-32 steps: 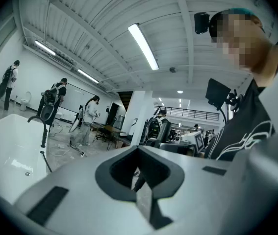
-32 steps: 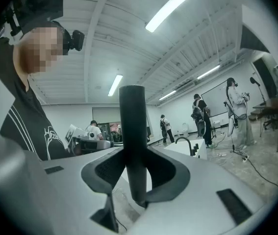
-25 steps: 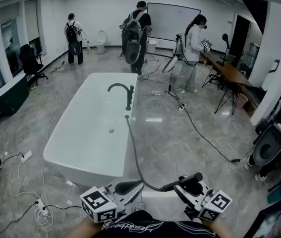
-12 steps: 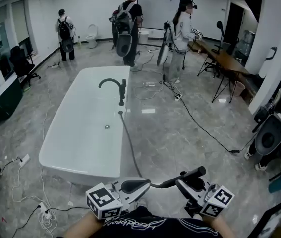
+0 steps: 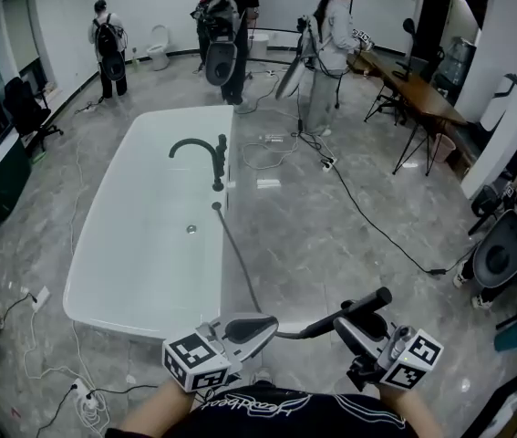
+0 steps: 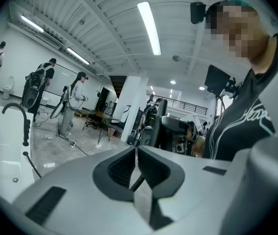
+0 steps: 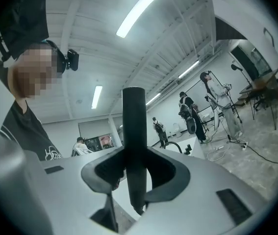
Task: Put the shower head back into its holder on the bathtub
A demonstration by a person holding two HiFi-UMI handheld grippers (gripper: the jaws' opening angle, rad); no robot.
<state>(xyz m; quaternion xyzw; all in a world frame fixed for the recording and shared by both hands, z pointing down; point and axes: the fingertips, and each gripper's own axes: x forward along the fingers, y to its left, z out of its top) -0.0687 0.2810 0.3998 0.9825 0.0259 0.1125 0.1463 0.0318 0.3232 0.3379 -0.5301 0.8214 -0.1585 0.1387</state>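
Note:
The white bathtub (image 5: 226, 263) lies ahead and to the left in the head view, with a black faucet (image 5: 194, 146) and a black post (image 5: 220, 164) on its right rim. A dark hose (image 5: 238, 263) runs from that rim down to my hands. My left gripper (image 5: 265, 325) is shut on the thin hose (image 6: 138, 181). My right gripper (image 5: 354, 319) is shut on the black stick-shaped shower head (image 5: 354, 307), which stands upright between its jaws (image 7: 134, 131). Both grippers hang low, short of the tub's near end.
Several people stand at the far end of the room (image 5: 226, 26). Cables trail over the marble floor (image 5: 367, 217), and a power strip (image 5: 83, 392) lies at the lower left. A wooden table (image 5: 413, 85) and black equipment (image 5: 504, 254) stand on the right.
Both grippers have moved forward towards the tub, carrying the hose and shower head along. The tub and its faucet now sit nearer and lower in the head view.

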